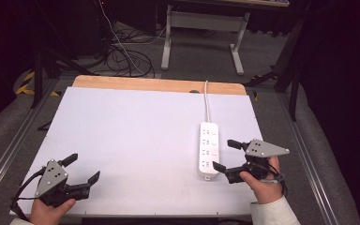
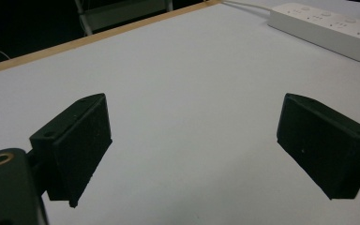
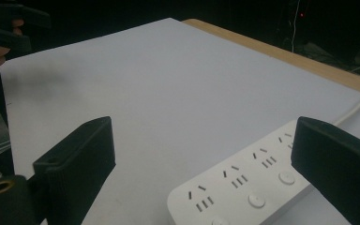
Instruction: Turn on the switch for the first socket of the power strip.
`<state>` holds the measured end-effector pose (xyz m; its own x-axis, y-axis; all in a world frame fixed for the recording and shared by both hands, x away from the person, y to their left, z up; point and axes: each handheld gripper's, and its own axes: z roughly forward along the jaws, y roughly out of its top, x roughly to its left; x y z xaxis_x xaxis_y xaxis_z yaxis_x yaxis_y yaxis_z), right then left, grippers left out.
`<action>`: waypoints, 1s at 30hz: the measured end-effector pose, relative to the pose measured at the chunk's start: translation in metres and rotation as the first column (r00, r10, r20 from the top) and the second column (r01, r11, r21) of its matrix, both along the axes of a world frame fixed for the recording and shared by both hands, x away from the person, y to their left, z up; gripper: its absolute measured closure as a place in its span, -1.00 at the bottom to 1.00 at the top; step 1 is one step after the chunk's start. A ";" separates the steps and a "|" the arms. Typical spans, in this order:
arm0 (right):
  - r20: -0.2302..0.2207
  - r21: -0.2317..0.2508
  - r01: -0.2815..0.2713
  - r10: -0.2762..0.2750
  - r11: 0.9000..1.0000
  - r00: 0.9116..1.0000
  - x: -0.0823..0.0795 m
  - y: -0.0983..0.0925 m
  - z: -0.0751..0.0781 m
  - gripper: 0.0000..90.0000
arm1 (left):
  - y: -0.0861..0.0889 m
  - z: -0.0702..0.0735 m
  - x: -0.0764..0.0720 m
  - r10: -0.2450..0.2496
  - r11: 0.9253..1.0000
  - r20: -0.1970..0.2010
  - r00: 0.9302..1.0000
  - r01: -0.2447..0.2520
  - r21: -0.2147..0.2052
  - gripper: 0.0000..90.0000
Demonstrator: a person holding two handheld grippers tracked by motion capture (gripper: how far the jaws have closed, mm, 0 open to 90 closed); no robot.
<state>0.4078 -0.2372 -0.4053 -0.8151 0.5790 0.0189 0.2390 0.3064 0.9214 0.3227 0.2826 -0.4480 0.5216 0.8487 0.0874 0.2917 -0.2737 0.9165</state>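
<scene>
Left claw [image 1: 80, 168] is sitting wide open and empty at the near left corner of the table [image 1: 136, 126], hand [image 1: 51, 211] low at the table edge, jaws aiming forward-right. Right claw [image 1: 227, 155] is also gaping open, holding nothing, jaws pointing left, just beside the near end of the white power strip [image 1: 209, 149], which is lying flat right of centre, cord [image 1: 207, 101] running to the far edge. Judging by this, nothing is grasped yet; the approach is nearly done, the grip remains.
</scene>
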 end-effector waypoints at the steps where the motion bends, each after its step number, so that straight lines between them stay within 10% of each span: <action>1: -0.004 0.001 0.001 -0.001 1.000 1.000 -0.002 -0.001 -0.003 -0.84 | 0.000 0.000 0.000 0.001 1.000 0.001 1.000 -0.001 0.000 -0.76; 30: -0.110 -0.127 0.071 -0.085 0.989 0.990 -0.021 -0.007 -0.083 -0.80 | 0.000 -0.002 -0.002 0.008 0.999 0.006 1.000 -0.008 0.034 -0.76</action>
